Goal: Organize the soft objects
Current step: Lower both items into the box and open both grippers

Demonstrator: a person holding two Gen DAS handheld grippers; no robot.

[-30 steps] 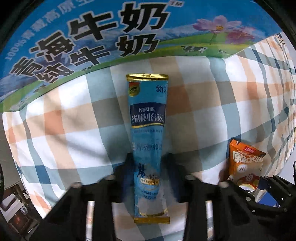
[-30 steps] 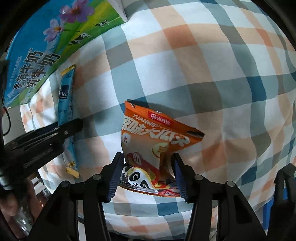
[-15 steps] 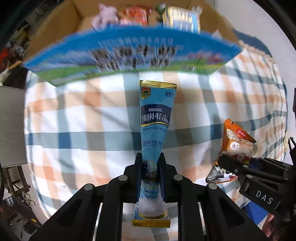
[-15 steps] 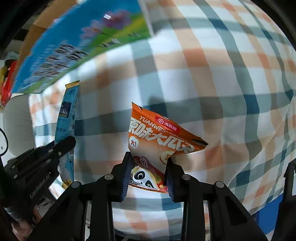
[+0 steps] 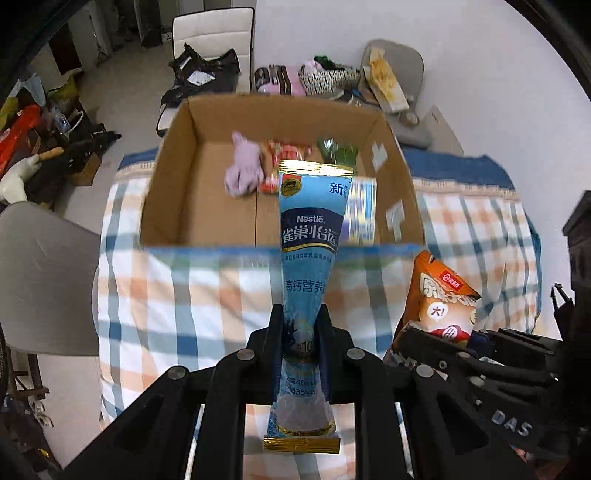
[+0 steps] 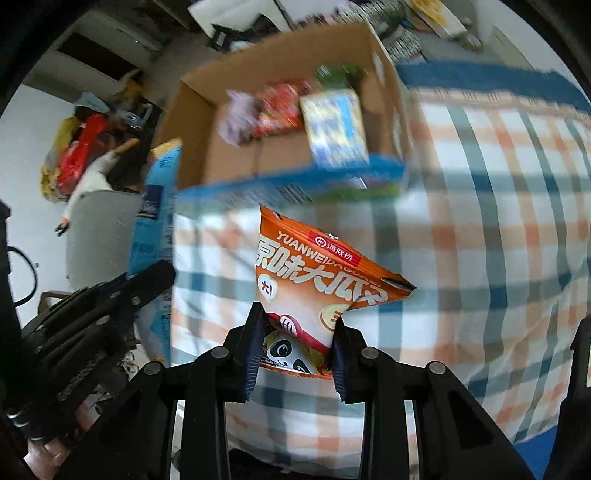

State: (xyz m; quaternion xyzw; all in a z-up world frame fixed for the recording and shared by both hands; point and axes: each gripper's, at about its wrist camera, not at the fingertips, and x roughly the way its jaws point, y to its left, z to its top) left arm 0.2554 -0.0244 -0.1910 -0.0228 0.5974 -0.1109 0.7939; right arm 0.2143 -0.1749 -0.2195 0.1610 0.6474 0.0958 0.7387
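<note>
My left gripper (image 5: pixel 301 332) is shut on a long blue Nestle sachet (image 5: pixel 308 236) and holds it upright in the air above the checked cloth, in front of the open cardboard box (image 5: pixel 173 147). My right gripper (image 6: pixel 297 332) is shut on an orange snack packet (image 6: pixel 314 269), also lifted, to the right of the left one. The packet shows in the left wrist view (image 5: pixel 441 295), the sachet in the right wrist view (image 6: pixel 155 210). The box holds a purple soft toy (image 5: pixel 242 170), a red packet (image 5: pixel 284 155), a green item (image 5: pixel 338 151) and a blue-yellow packet (image 6: pixel 336 129).
The box stands on a table with a blue, orange and white checked cloth (image 5: pixel 184 295). A grey chair (image 5: pixel 40 277) is at the left. Behind the box are a white chair (image 5: pixel 214 33) with bags and a grey chair (image 5: pixel 399 70) with clutter by the white wall.
Both grippers have risen from the cloth with their packets in them. The view has gone from the box's printed side to over its rim, so the inside shows.
</note>
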